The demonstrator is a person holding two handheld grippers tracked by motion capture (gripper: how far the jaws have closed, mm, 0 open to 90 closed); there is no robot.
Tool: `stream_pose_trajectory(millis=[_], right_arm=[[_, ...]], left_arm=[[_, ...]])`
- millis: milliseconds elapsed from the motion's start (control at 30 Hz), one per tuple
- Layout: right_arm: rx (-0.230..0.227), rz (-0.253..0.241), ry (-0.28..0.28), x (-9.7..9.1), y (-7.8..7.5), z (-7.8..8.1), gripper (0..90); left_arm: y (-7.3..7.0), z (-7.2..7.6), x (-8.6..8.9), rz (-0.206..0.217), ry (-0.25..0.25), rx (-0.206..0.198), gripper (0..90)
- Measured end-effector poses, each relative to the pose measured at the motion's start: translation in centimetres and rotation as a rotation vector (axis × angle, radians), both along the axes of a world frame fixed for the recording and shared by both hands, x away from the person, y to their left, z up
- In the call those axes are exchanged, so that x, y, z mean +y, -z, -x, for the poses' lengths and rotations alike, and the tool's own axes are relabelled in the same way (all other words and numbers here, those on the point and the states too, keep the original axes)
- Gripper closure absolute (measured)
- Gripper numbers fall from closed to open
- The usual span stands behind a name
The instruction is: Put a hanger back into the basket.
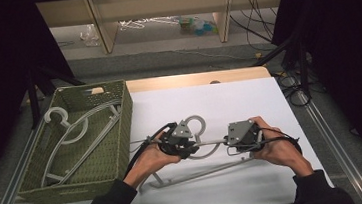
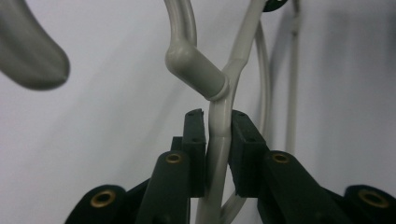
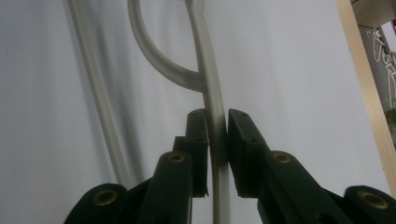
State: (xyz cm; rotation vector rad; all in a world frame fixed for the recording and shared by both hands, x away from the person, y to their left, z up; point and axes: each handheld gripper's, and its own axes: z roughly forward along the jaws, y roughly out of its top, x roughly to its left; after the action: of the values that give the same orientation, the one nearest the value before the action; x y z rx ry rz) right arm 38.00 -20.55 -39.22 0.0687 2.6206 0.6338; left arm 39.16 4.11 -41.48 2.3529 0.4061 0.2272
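Surface: white table top (image 1: 209,104) with a pale wooden far edge, dark floor around, shelving behind.
Left side: green woven rectangular basket (image 1: 125,122) just beside the table top, holding grey plastic hangers (image 1: 79,137); exact count hard to make out.
Task item: grey plastic clothes hanger (image 1: 201,152) at mid table, hook pointing away, held between both tools.
Left gripper (image 2: 218,135): clamped on the hanger's arm just below the hook collar.
Right gripper (image 3: 217,135): clamped on the hanger's thin arm, just below where a curved branch joins it.
Progress: judged mid-way; earlier hangers binned, this one gripped but not yet in the basket.
Remaining: carry leftwards, lay inside.
Hidden: contact with the table not determinable; hanger ends partly behind the hands.
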Motion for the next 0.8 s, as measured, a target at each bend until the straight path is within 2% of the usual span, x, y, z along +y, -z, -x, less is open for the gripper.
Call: stream_pose_trajectory(millis=[100,167,200,233,267,333,367,400,433,500,667,800], right_arm=[[0.001,-0.011,0.005,0.0,-0.1,0.1,73.1],[0.012,-0.034,0.025,-0.1,-0.2,0.2,63.1],[0.004,-0.05,0.041,-0.1,-0.4,0.1,57.9],[0.015,-0.093,0.087,-0.1,-0.4,0.3,53.8],[0.026,-0.138,0.128,-0.1,-0.5,0.4,50.4],[0.022,-0.201,0.167,-0.4,-0.8,0.4,45.5],[0.042,-0.243,0.187,-0.4,-1.0,0.5,43.3],[0.039,-0.271,0.207,-0.6,-1.2,0.5,41.1],[0.049,-0.295,0.225,-0.7,-1.3,0.6,39.6],[0.037,-0.321,0.256,-0.8,-1.6,0.8,37.3],[0.042,-0.412,0.299,-0.9,-1.8,1.8,34.3],[0.046,-0.477,0.294,-0.6,-1.8,2.8,33.1]], left_arm=[[-0.3,0.8,-0.1,0.004,-0.001,0.005,80.6],[-0.4,1.1,-0.1,0.049,-0.045,0.026,80.8],[-0.7,1.1,0.1,0.034,-0.048,0.02,80.8],[-1.0,1.0,0.4,0.013,-0.049,0.017,80.8],[-1.0,1.2,0.4,0.051,-0.089,0.028,80.7],[-1.6,1.2,0.9,0.052,-0.109,0.029,80.8],[-1.8,1.1,1.2,0.054,-0.115,0.031,80.8],[-2.1,1.0,1.5,0.056,-0.123,0.032,80.7],[-2.3,1.0,1.7,0.059,-0.143,0.027,80.7],[-2.8,0.9,2.4,0.07,-0.16,0.035,80.6],[-4.0,1.1,3.9,0.099,-0.208,0.029,80.6],[-4.9,1.4,5.2,0.15,-0.234,0.039,80.6]])
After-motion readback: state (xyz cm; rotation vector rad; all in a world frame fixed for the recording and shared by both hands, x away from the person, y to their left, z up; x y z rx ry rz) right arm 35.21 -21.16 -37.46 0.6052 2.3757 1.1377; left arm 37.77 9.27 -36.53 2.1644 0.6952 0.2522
